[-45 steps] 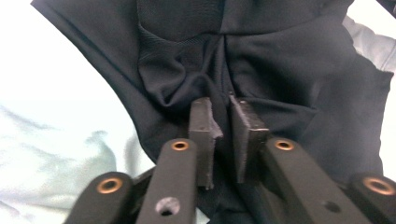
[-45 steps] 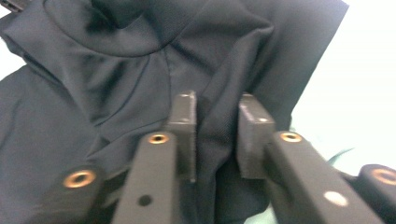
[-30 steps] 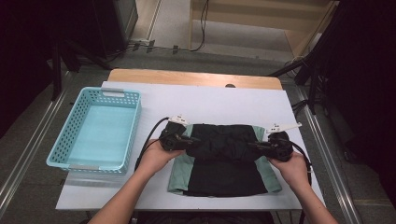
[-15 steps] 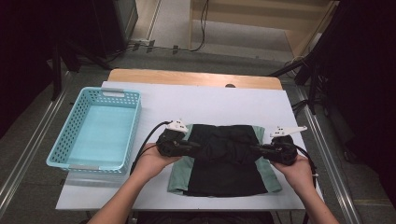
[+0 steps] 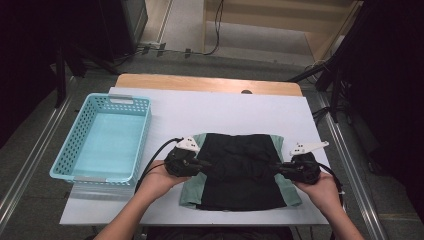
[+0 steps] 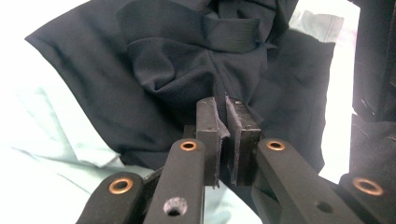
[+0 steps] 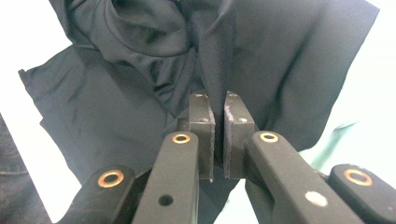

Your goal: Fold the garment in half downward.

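No writing shows anywhere. The left gripper [image 5: 204,164] and right gripper [image 5: 274,168] each pinch a fold of the black garment [image 5: 239,170], which lies between them on the counter [image 5: 215,112] over a mint-green cloth [image 5: 190,192], largely hidden.

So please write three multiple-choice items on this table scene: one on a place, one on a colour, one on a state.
1. Where does the light blue plastic basket stand?
A. left of the garment
B. right of the garment
C. on the garment

2. What colour is the cloth lying under the black fabric garment?
A. red
B. pale green
C. yellow

3. How do the left tongs stand?
A. wide open
B. shut on the black fabric garment
C. shut on the basket

Answers: A, the basket sits at the table's left; B, pale green edges show; B, the pads pinch dark fabric.
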The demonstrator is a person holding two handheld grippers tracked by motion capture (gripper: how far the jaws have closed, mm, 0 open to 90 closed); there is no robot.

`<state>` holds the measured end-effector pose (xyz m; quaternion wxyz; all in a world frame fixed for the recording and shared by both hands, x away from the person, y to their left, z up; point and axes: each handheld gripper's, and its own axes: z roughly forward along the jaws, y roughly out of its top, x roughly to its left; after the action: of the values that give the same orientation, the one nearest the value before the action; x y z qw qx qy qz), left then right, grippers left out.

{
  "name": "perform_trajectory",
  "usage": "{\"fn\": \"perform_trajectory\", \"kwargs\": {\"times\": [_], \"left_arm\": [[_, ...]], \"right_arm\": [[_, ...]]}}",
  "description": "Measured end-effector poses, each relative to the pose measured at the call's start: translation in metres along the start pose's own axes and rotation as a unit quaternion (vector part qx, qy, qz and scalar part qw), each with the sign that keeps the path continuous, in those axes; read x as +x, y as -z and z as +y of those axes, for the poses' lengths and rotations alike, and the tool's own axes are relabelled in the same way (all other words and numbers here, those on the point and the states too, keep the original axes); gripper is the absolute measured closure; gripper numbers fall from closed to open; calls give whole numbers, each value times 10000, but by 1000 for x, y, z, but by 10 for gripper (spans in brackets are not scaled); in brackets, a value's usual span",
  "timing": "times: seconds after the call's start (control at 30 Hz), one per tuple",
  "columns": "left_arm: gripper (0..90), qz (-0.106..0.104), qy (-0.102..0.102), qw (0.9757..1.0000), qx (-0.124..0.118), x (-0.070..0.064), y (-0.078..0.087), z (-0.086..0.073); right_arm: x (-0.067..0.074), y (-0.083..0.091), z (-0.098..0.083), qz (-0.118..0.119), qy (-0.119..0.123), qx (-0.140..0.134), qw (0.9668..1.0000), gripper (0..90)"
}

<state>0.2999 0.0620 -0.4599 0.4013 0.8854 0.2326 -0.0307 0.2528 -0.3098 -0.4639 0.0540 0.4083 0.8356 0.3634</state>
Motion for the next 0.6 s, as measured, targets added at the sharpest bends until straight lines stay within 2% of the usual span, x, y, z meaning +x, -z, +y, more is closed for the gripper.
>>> {"fn": "perform_trajectory", "kwargs": {"times": [0.27,0.4,0.6], "left_arm": [[857,-9,13,9999,142,-2,-1,-10],[857,-5,9,9998,202,-2,-1,-14],[857,-8,39,9995,321,-1,-1,-21]], "right_arm": [[1,2,-12,9,-26,134,9999,826],[2,2,-20,-28,38,224,9997,826],[1,0,-29,42,-74,438,9990,825]]}}
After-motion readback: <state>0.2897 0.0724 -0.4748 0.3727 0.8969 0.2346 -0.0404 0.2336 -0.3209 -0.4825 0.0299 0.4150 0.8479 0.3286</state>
